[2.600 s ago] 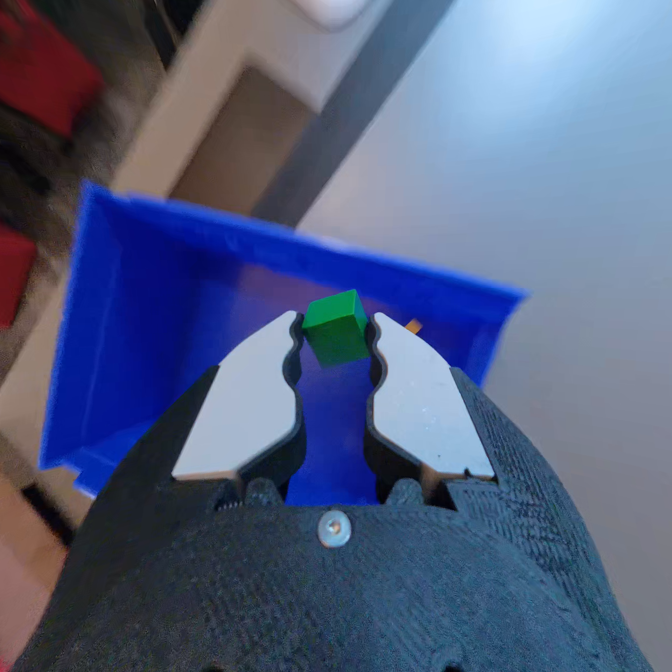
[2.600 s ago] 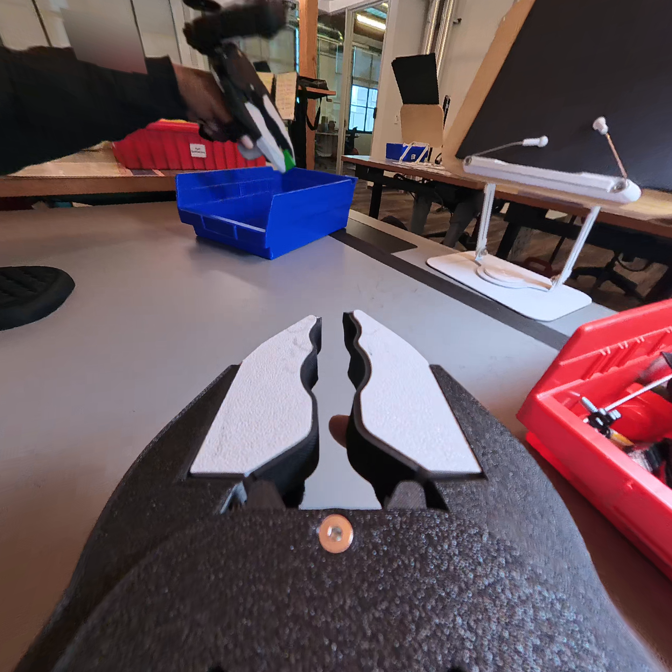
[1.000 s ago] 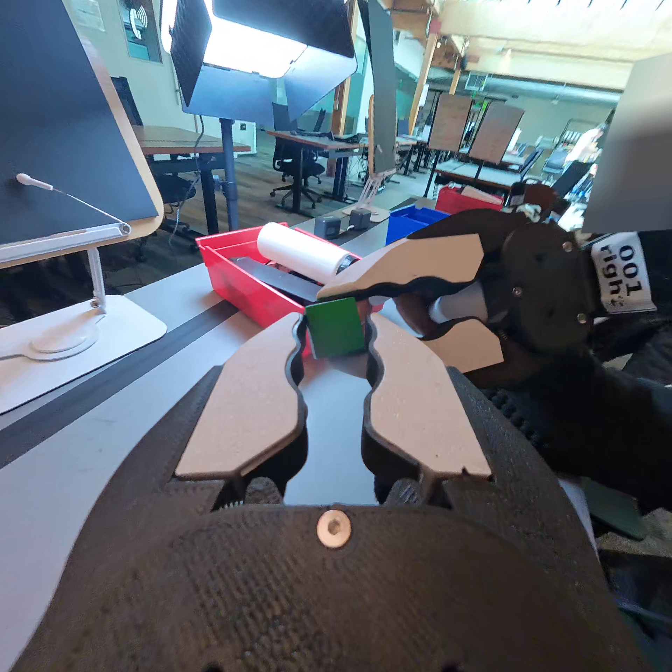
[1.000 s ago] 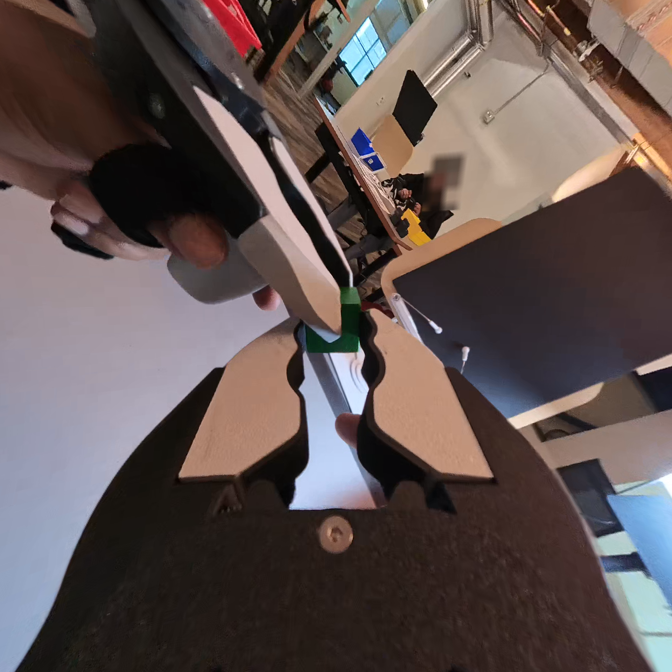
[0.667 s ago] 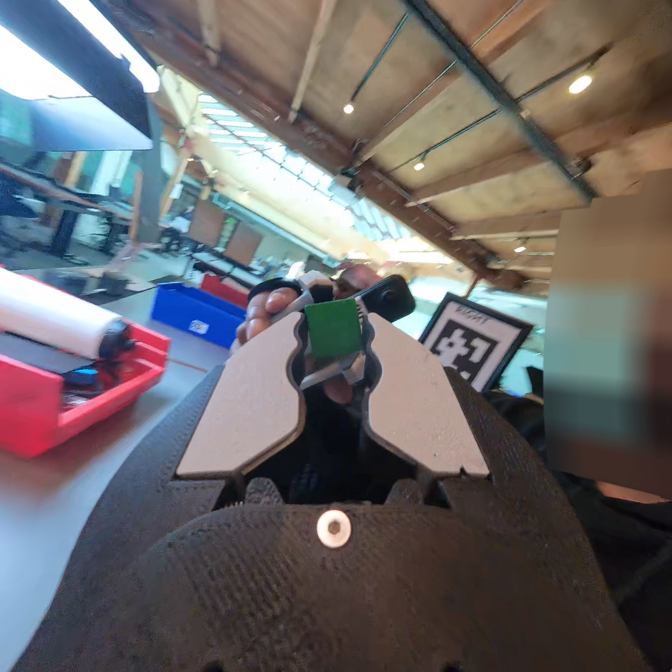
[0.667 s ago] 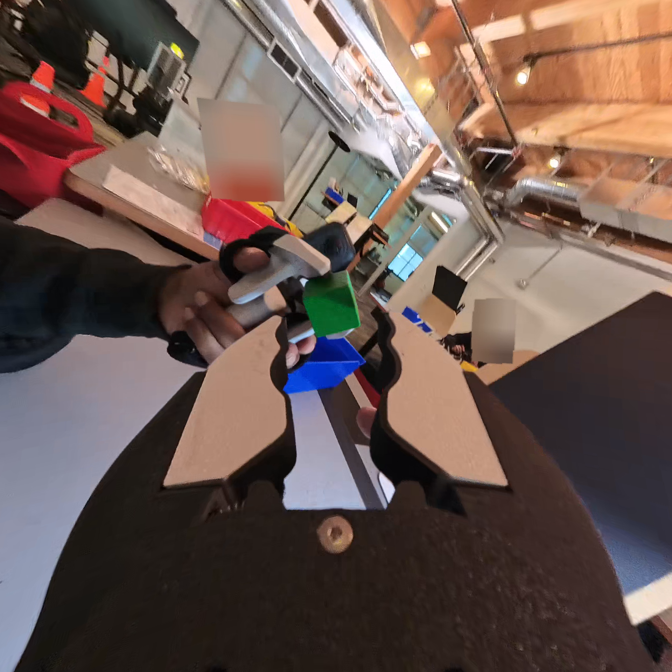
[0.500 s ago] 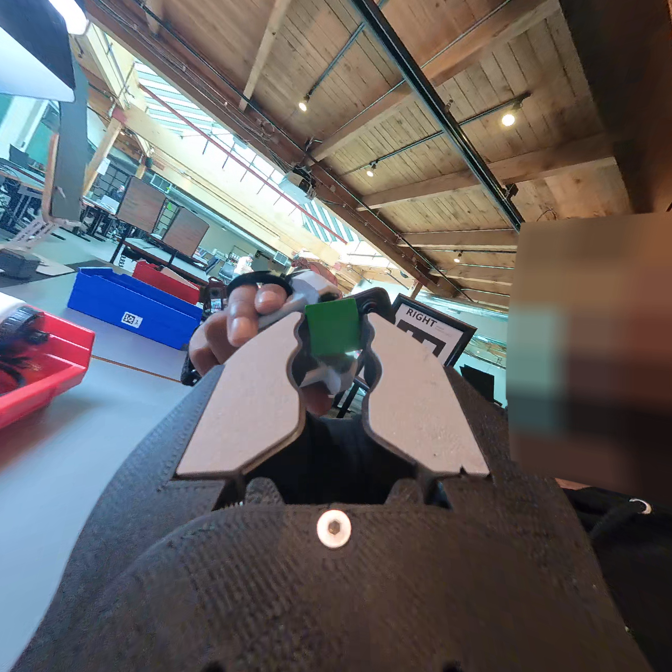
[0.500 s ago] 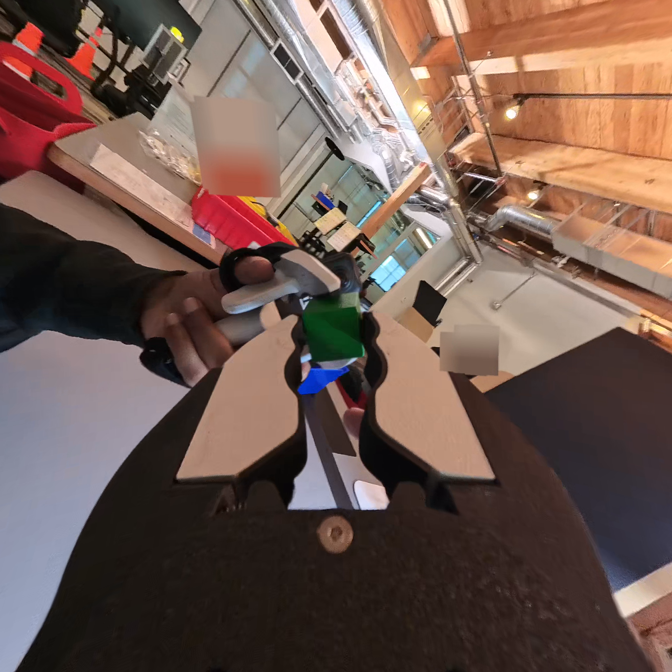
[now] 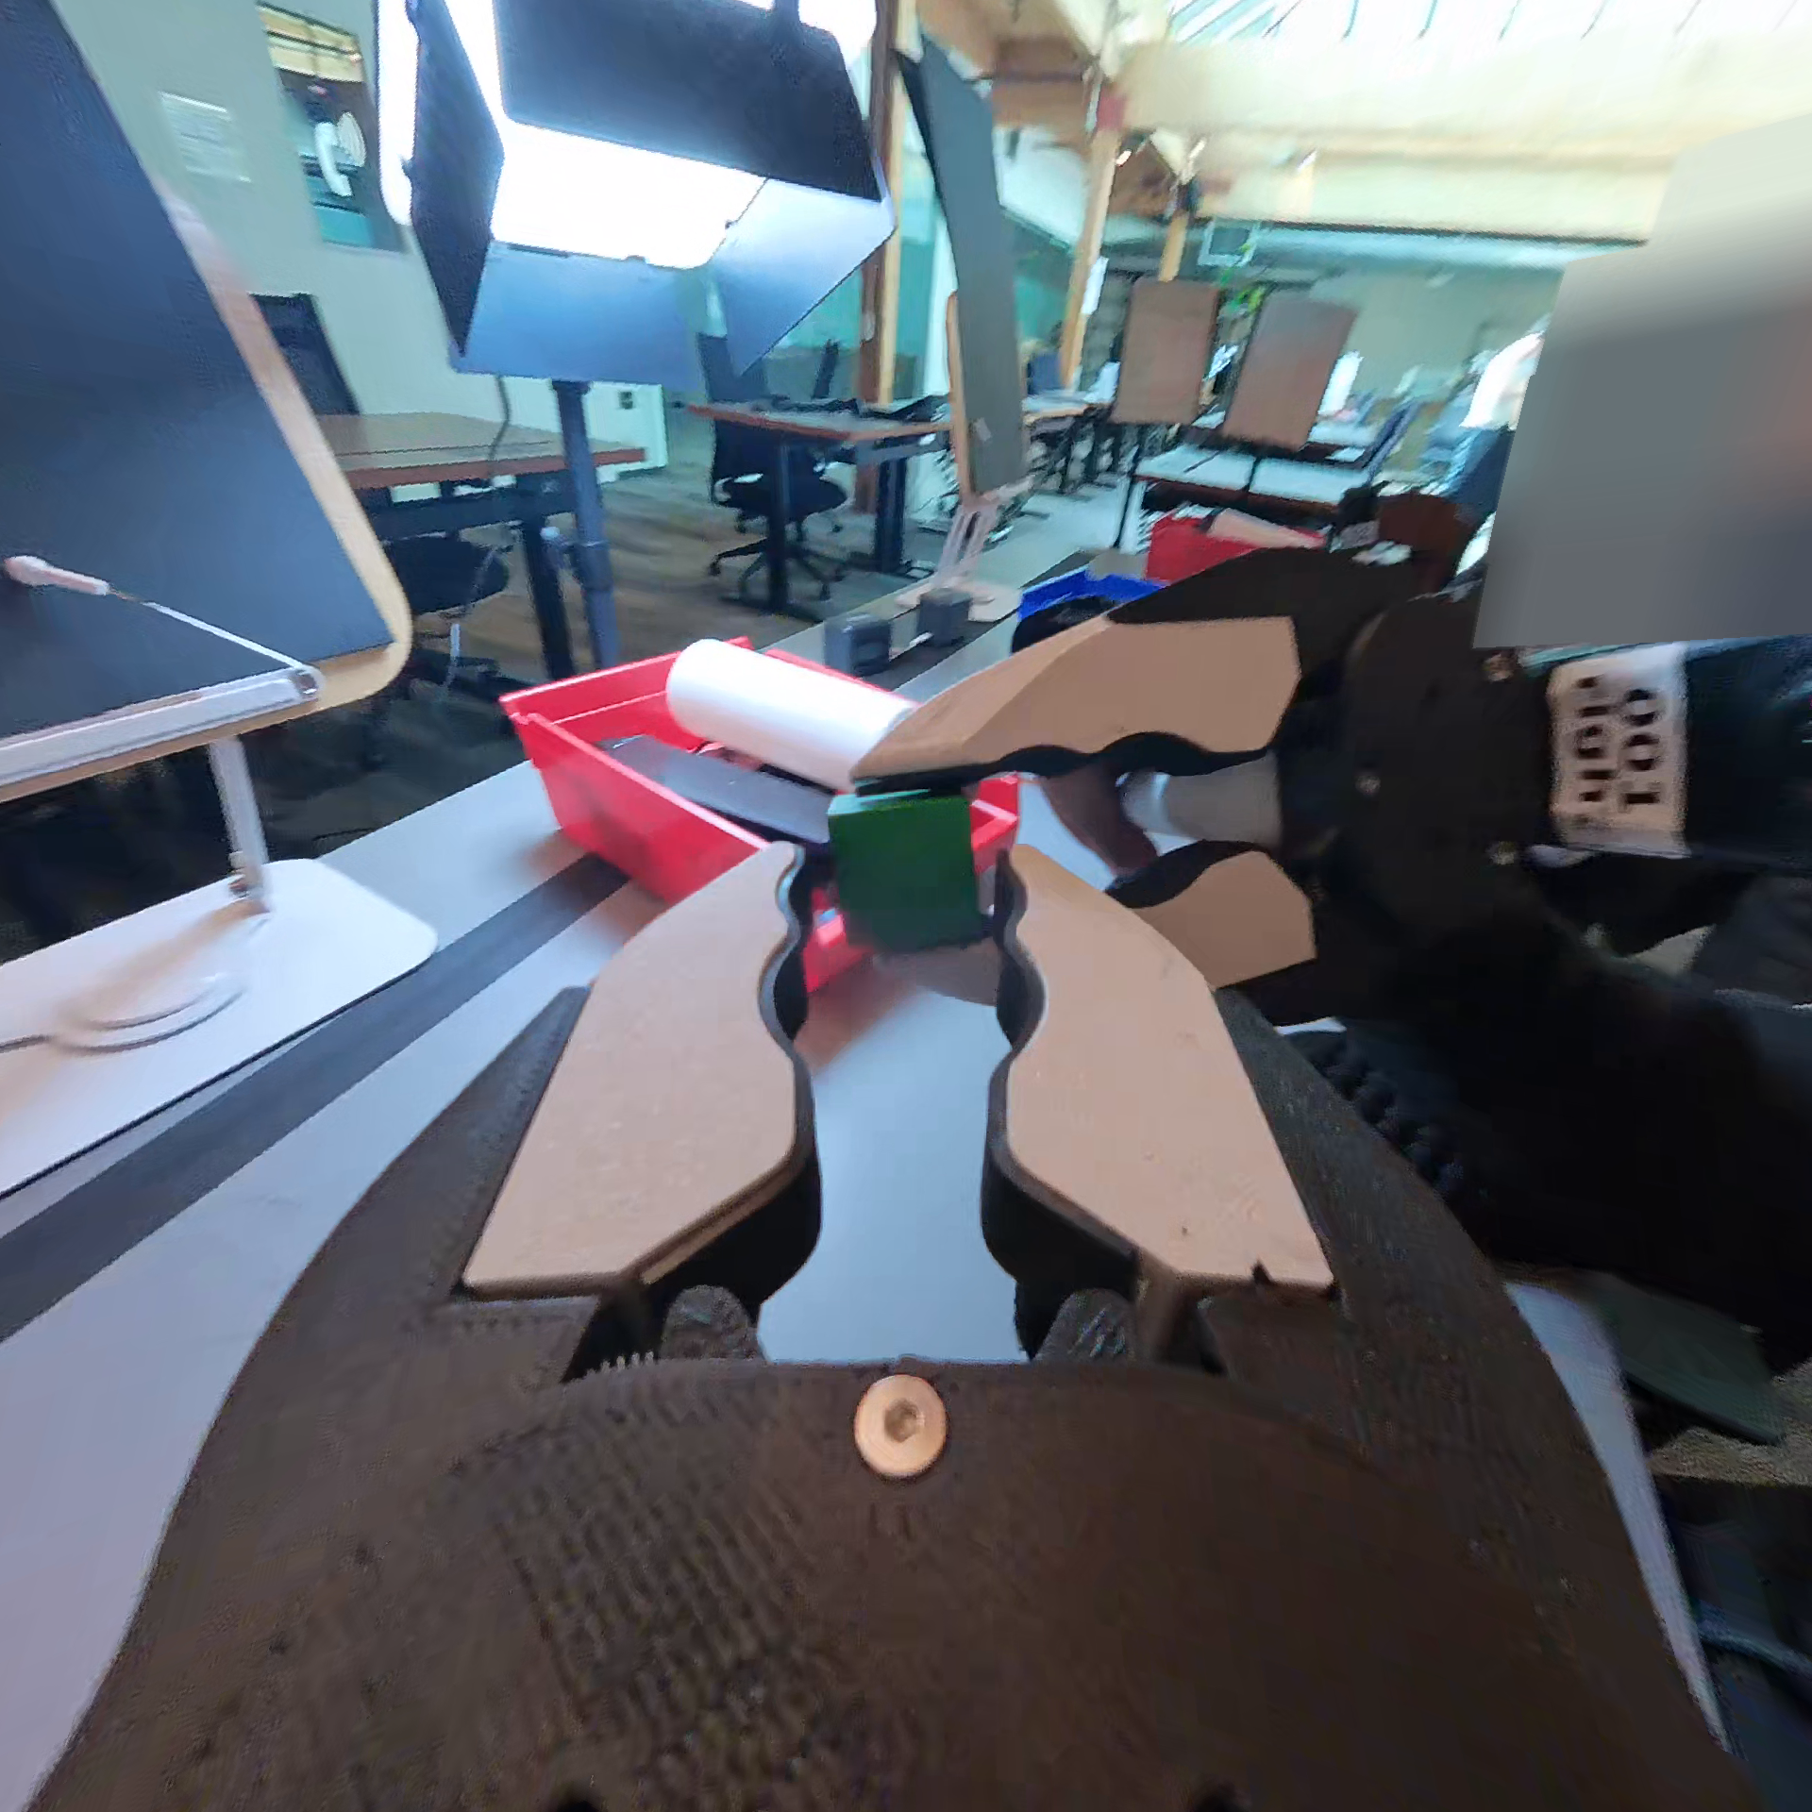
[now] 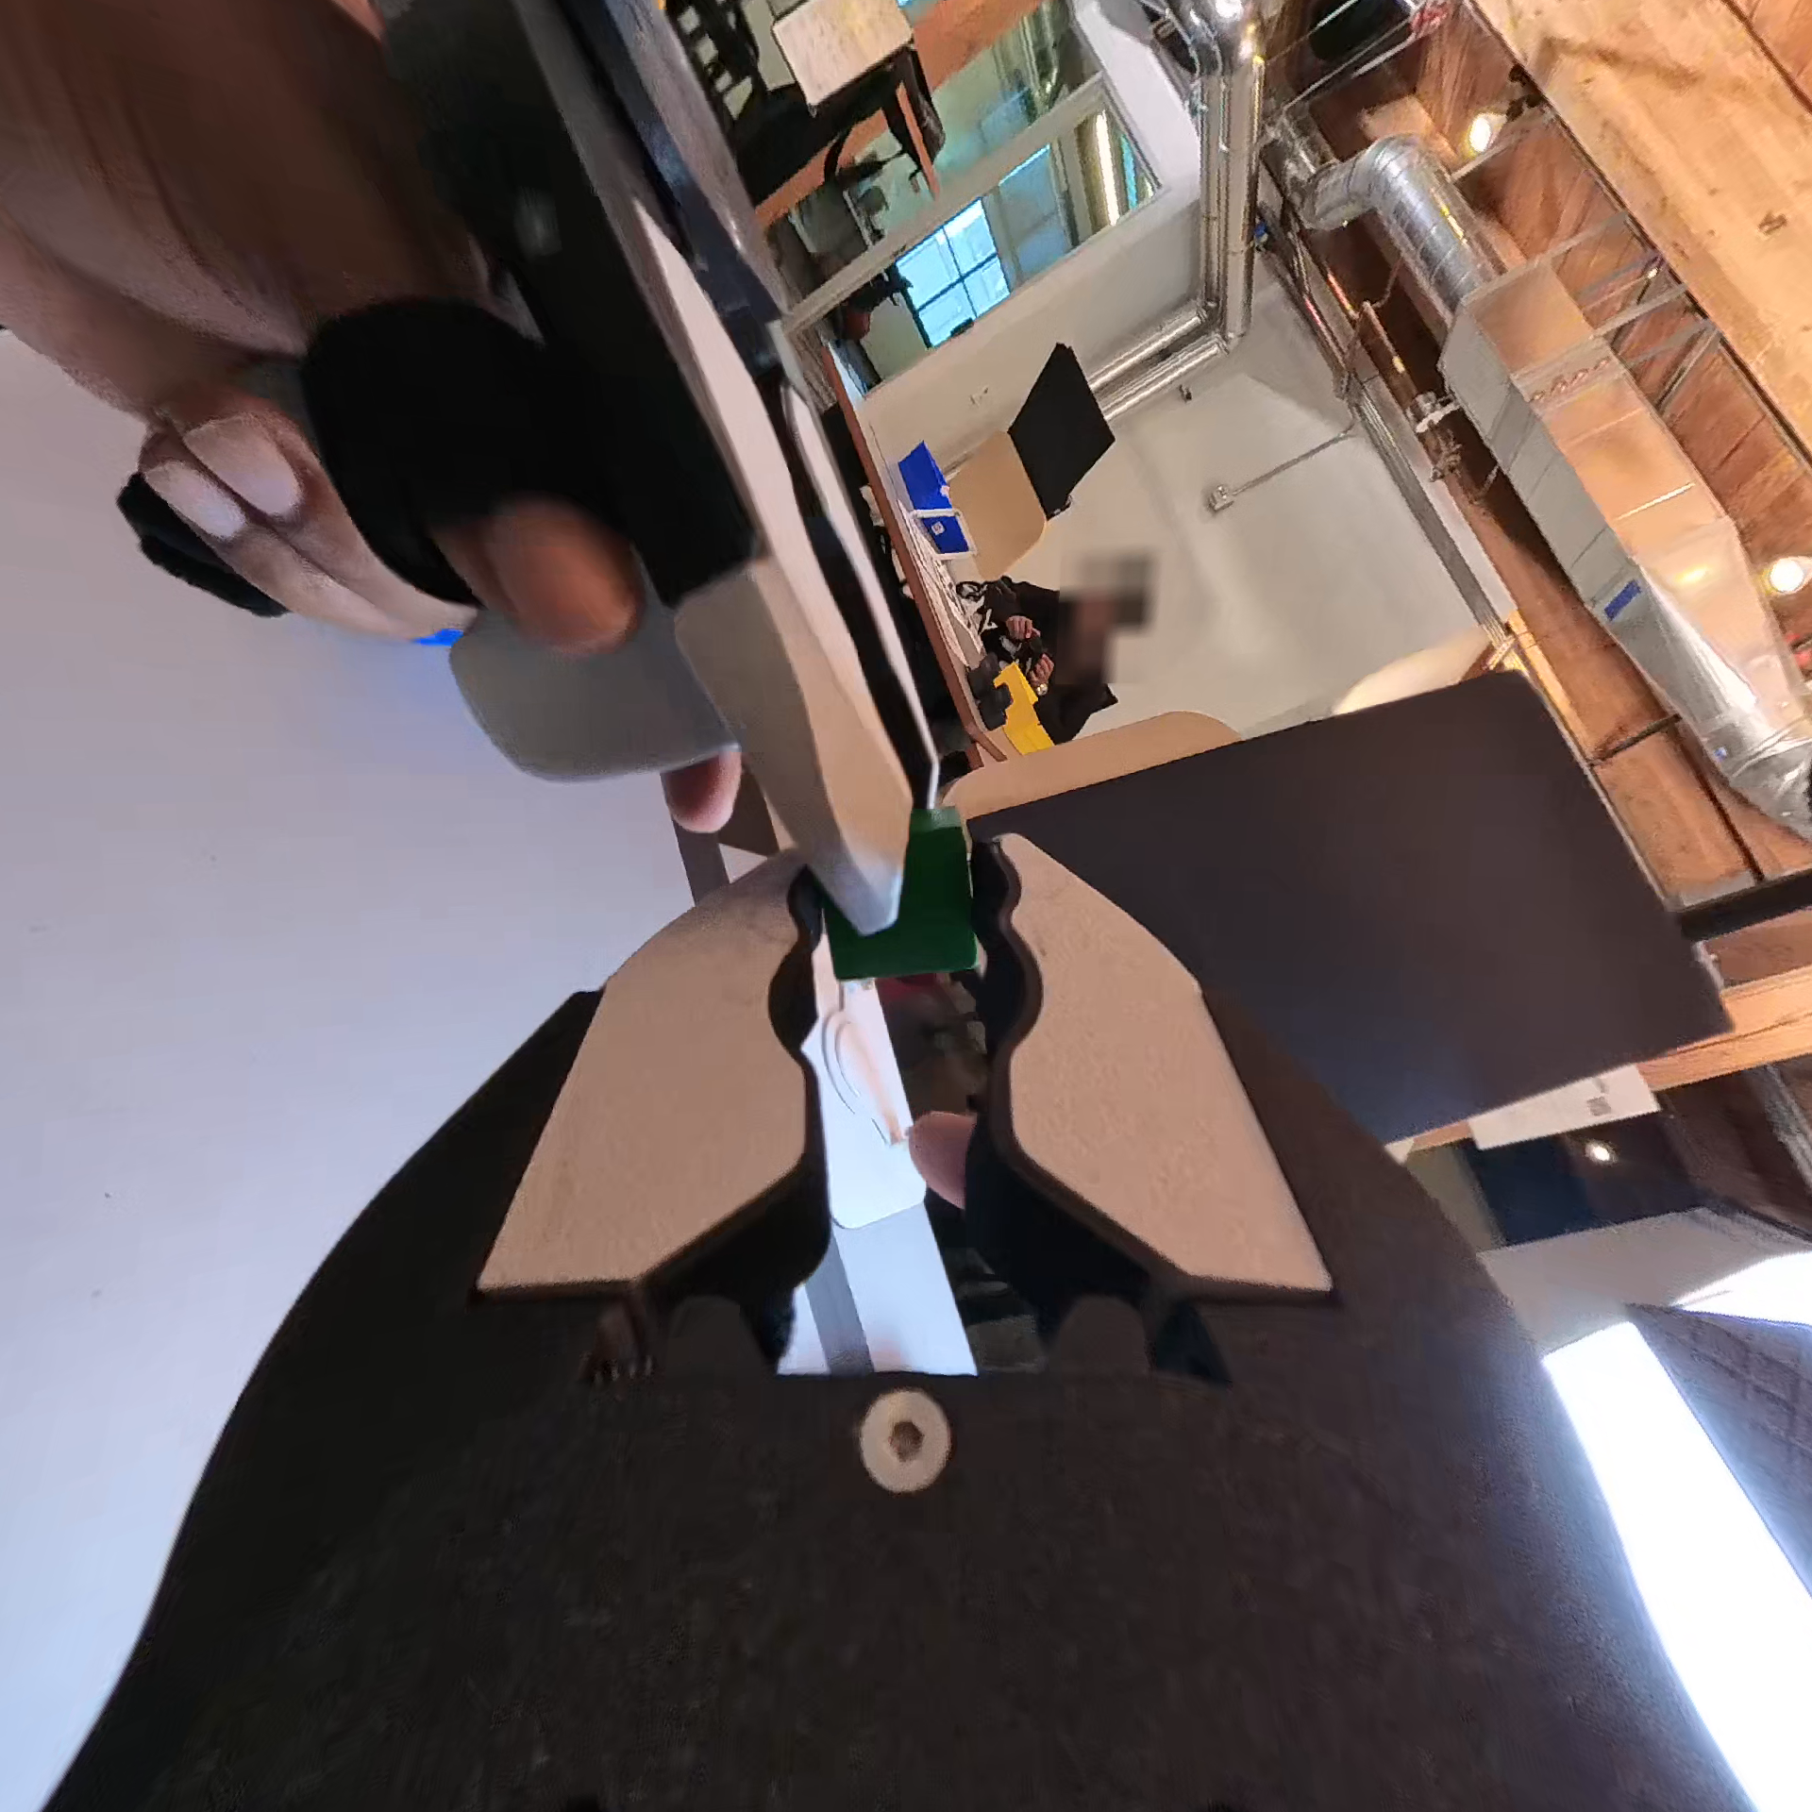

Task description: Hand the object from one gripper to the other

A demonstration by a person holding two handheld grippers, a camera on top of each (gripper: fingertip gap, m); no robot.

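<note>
Block, green (image 9: 907, 882), up in the air above the grey table (image 9: 392, 1177), caught where the two tools meet nose to nose. Seen from the left wrist, sits tilted between the tips of the left gripper (image 9: 902, 873), with a thin dark slit on either side; cannot tell whether those tips press on it or have let go. Crossed on top by the upper finger of the other tool, which comes in from the right, its lower finger partly hidden. Seen from the right wrist, wedged between the tips of the right gripper (image 10: 897, 882), both sides touching, so grasped there. Behind the block, a red bin (image 9: 588, 745) on the table with a white roll (image 9: 784, 716) lying in it.
</note>
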